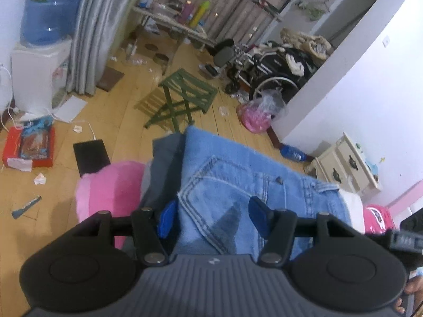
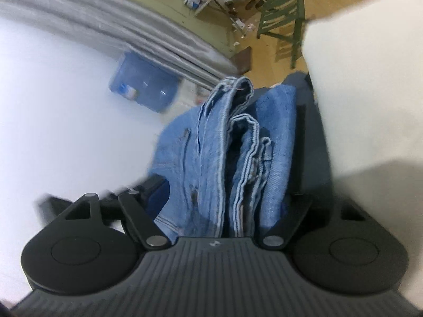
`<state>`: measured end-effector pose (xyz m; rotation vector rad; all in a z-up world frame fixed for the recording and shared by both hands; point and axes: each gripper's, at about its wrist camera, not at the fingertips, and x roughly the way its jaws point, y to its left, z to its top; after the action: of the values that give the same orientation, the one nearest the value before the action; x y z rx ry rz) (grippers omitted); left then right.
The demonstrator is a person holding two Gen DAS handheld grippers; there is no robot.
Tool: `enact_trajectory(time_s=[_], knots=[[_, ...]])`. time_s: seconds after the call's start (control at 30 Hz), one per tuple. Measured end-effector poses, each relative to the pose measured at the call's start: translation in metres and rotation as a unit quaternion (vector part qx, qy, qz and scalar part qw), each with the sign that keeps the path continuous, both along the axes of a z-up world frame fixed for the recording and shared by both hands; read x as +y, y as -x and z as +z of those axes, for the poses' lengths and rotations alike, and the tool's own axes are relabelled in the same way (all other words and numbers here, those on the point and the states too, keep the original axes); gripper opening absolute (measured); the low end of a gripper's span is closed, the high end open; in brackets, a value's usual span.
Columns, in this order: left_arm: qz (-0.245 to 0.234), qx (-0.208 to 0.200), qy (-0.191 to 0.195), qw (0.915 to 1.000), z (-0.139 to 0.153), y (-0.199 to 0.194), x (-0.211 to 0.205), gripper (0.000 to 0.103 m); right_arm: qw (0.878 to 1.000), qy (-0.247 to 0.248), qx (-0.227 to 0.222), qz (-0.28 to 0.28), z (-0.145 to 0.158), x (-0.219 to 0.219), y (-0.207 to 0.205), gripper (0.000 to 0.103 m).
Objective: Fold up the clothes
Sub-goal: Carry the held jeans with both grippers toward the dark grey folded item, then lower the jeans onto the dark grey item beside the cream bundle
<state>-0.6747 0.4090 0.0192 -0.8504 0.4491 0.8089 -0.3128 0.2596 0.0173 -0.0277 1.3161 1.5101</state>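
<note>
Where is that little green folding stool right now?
In the left wrist view the green stool stands on the wooden floor, upper middle, just beyond the folded jeans, between the curtain and the wheelchair.

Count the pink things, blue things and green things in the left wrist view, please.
Pink: 3 (pillow, plastic bag, patterned cushion)
Blue: 3 (jeans, water jug, bottle)
Green: 1 (folding stool)
Total: 7
</note>
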Motion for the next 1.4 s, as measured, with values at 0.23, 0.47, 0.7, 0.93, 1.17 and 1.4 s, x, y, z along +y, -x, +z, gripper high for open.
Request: enact_trajectory(time_s=[0.23, 0.47, 0.7, 0.93, 1.17, 1.4], knots=[[0.019, 0.001, -0.061, 0.9979, 0.038, 0.002, -0.006, 0.060, 0.999, 0.001, -0.032, -0.009, 0.034, -0.030, -0.017, 0.083], [-0.068, 0.079, -0.135, 0.9854, 0.040, -0.050, -0.026, 0.059, 0.986, -0.105, -0.128, -0.033, 0.089, -0.081, -0.022, 0.057], [-0.099, 0.146, -0.166, 0.9703, 0.007, -0.079, -0.041, 0.060, 0.929, -0.137, -0.293, 0.177, 0.079, -0.054, 0.079, 0.041], [-0.117, 0.154, -0.153, 0.9691, -0.016, -0.081, -0.049, 0.060, 0.938, -0.057, -0.279, 0.198, 0.003, -0.037, 0.068, 0.040], [-0.112, 0.153, -0.149, 0.9706, -0.014, -0.079, -0.048, 0.061, 0.943, -0.067, -0.284, 0.157, 0.005, -0.051, 0.076, 0.041], [-0.131, 0.120, -0.221, 0.9592, 0.045, -0.092, -0.057, 0.060, 0.932, -0.066, -0.329, 0.137, 0.031, -0.098, 0.078, 0.042]])
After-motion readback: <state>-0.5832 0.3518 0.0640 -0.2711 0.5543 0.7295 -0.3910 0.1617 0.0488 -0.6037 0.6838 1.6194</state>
